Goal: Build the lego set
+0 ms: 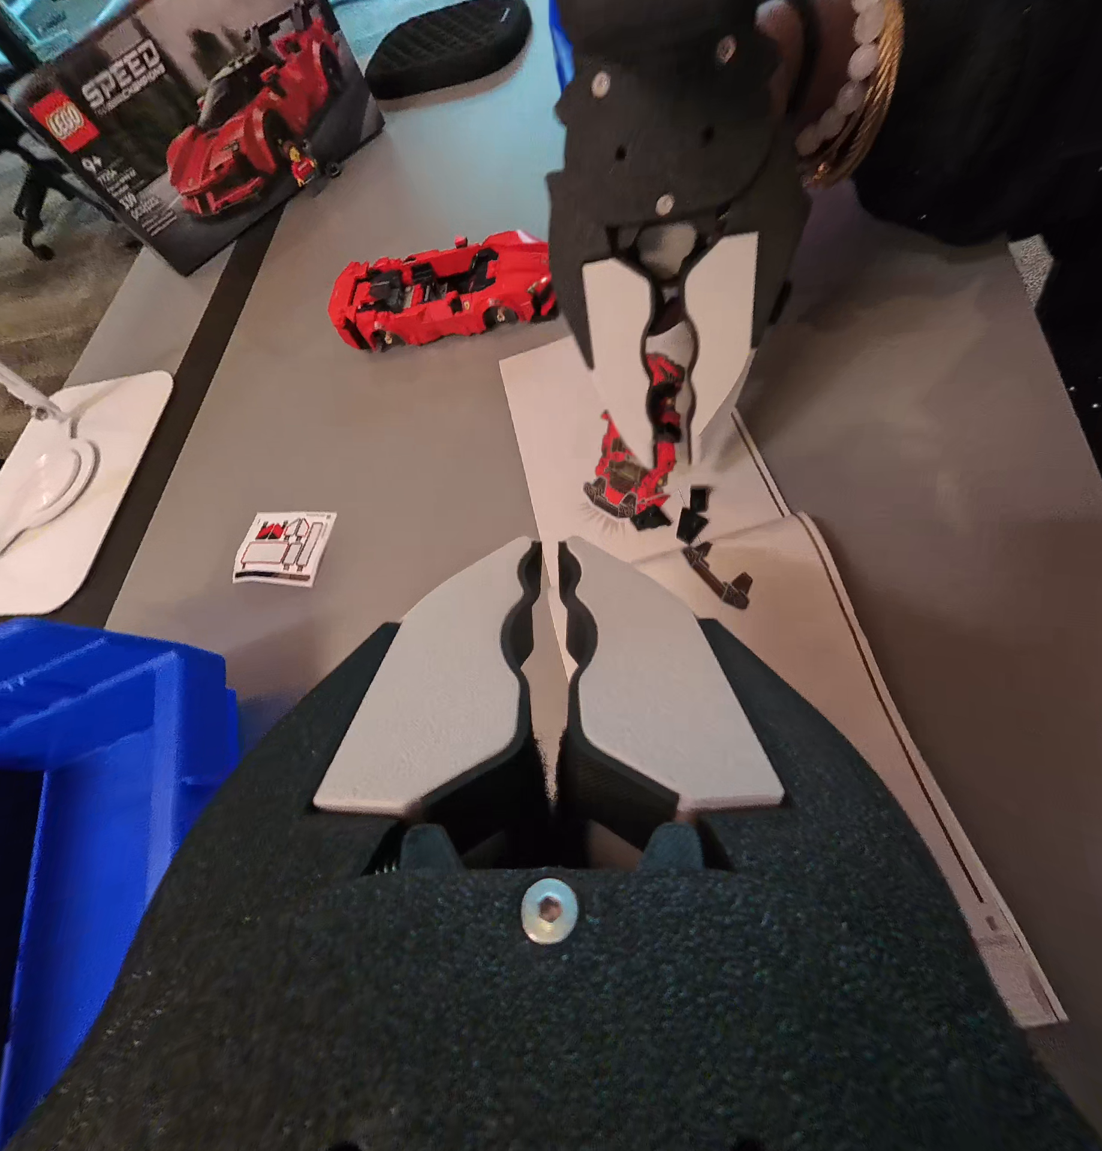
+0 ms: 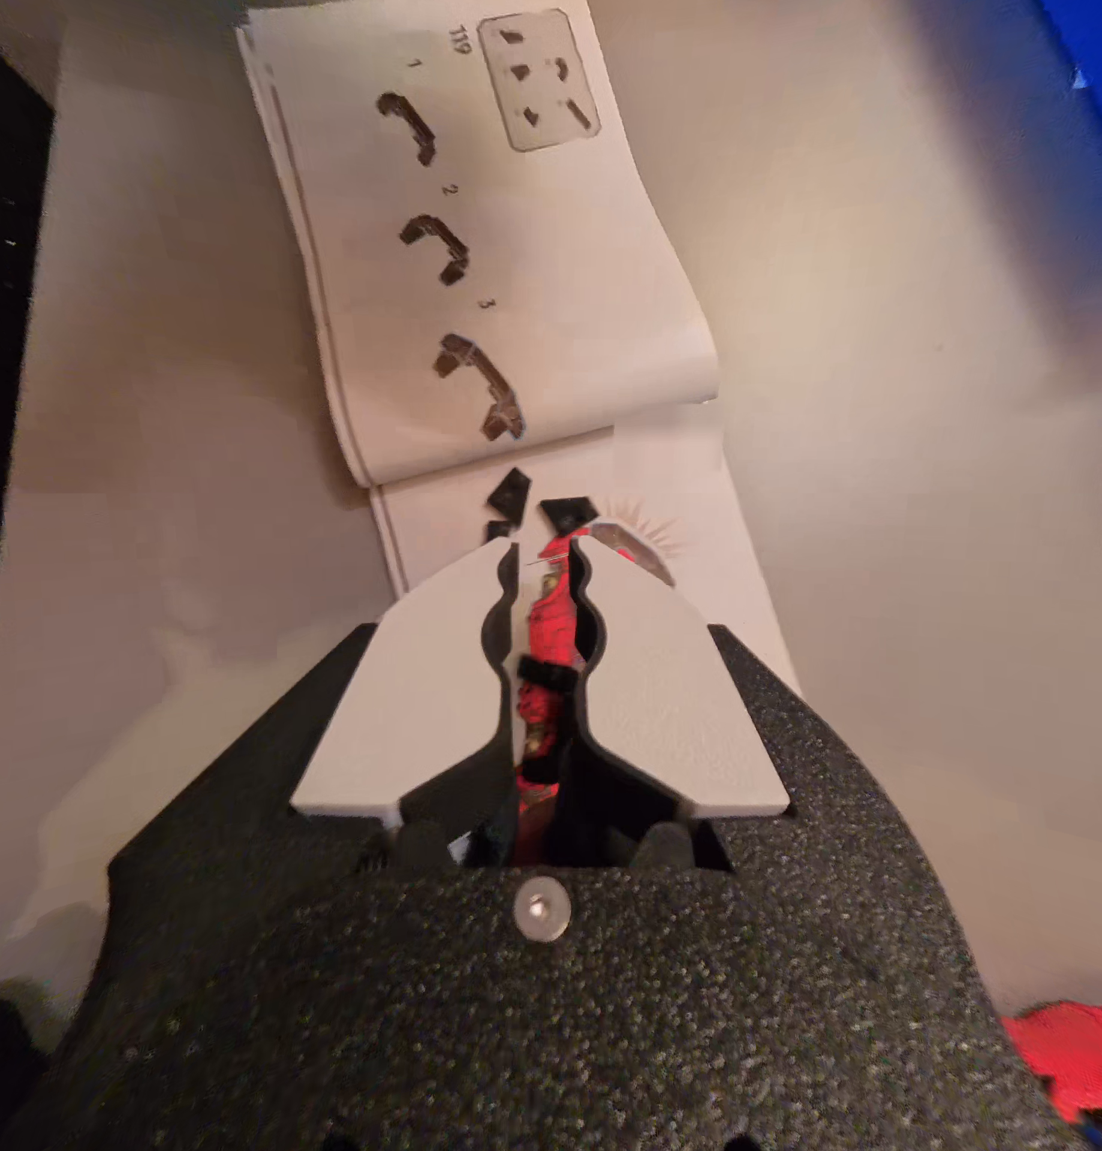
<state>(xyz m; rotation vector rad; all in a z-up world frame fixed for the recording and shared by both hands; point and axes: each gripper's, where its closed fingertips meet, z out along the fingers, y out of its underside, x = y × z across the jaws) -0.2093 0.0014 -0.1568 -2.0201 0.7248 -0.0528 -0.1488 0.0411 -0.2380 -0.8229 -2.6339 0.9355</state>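
The red Lego car [image 1: 442, 299] stands on the grey table [image 1: 349, 436], partly built with its top open. An instruction booklet [image 1: 785, 623] lies open to its right; it also shows in the right wrist view [image 2: 536, 280]. A few small black pieces [image 1: 692, 517] lie on its page near the fold [image 2: 511, 492]. My right gripper [image 1: 667, 458] points down at the page just behind them, jaws a narrow gap apart [image 2: 542, 548]; the printed red car shows through the gap. My left gripper [image 1: 550, 548] is shut and empty, low over the table in front of the booklet.
The set's box [image 1: 193, 124] stands at the back left, a black oval object [image 1: 449, 43] behind it. A sticker sheet [image 1: 285, 548] lies left of my left gripper. A blue bin [image 1: 69, 778] is at the near left, a white stand base [image 1: 69, 486] beyond it. Across from one pair of fingers to the other is roughly 11 cm.
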